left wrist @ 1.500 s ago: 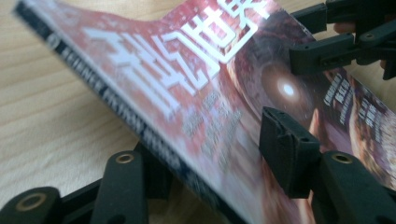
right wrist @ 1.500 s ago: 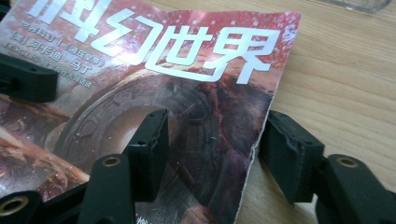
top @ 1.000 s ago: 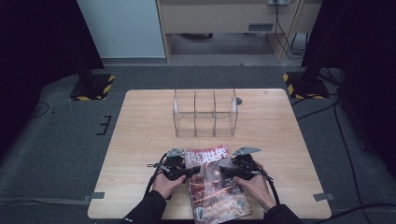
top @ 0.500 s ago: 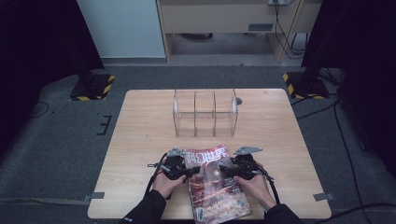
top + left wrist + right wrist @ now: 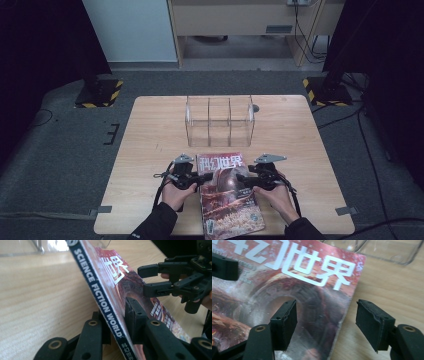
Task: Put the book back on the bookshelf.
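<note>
A magazine [image 5: 227, 195] with a red cover and white title lies at the table's near edge. Its blue spine [image 5: 100, 295] reads SCIENCE FICTION WORLD. My left gripper [image 5: 201, 178] is at the spine side. Its jaws have just been closing and now press on the spine edge [image 5: 116, 317], one jaw under it and one on the cover. My right gripper [image 5: 243, 179] is at the opposite side, and its jaws have just been opening. In the right gripper view it [image 5: 327, 325] stands open across the magazine's right edge [image 5: 344, 315], one jaw over the cover, the other over bare wood.
A clear plastic organizer [image 5: 220, 120] with three compartments stands at the table's middle rear, just beyond the magazine's top. Bare wooden tabletop [image 5: 150, 150] spreads left and right of the hands. The near table edge runs close under the person's forearms.
</note>
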